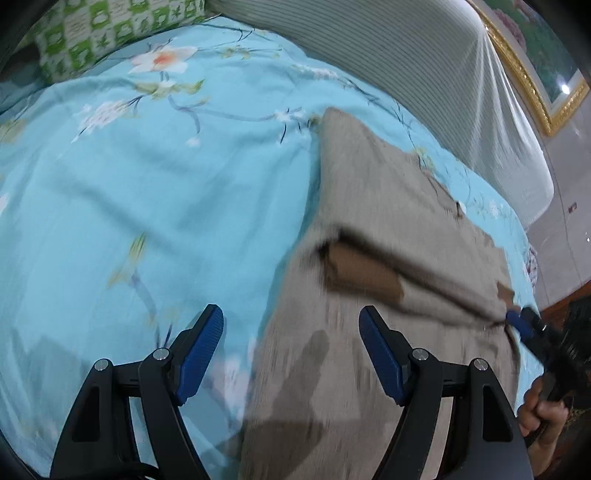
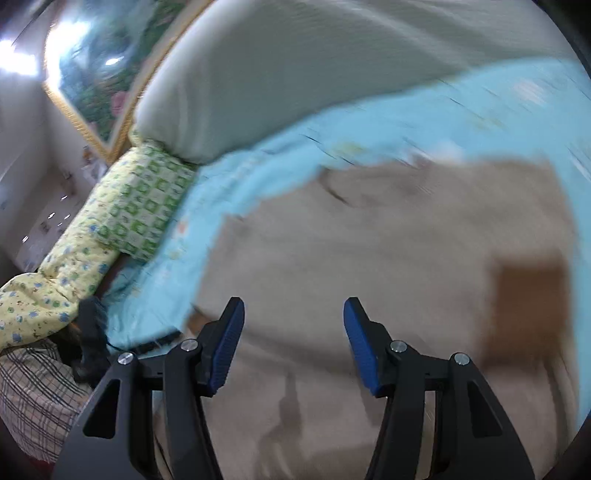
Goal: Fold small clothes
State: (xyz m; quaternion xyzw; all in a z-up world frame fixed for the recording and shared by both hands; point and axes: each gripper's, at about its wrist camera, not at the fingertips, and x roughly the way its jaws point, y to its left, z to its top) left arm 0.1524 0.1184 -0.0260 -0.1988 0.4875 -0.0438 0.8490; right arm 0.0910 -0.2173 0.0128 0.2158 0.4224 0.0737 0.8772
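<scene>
A beige-grey garment point(image 1: 373, 229) with a brown patch point(image 1: 364, 275) lies on the light blue flowered bedsheet point(image 1: 147, 184), partly folded over itself. My left gripper point(image 1: 291, 350) is open and empty, just above the garment's near left edge. In the left wrist view the right gripper point(image 1: 524, 326) shows at the garment's right edge, with a hand behind it. In the right wrist view my right gripper point(image 2: 293, 347) is open and empty over the same garment point(image 2: 351, 258), whose brown patch point(image 2: 524, 306) is at the right. That view is blurred.
A grey striped headboard cushion point(image 1: 424, 74) runs along the far side of the bed. A green checked pillow point(image 1: 103, 26) lies at the far left. A gold-framed picture point(image 1: 535, 74) hangs on the wall. A yellow patterned quilt point(image 2: 55, 280) and plaid cloth point(image 2: 37, 391) lie beside the bed.
</scene>
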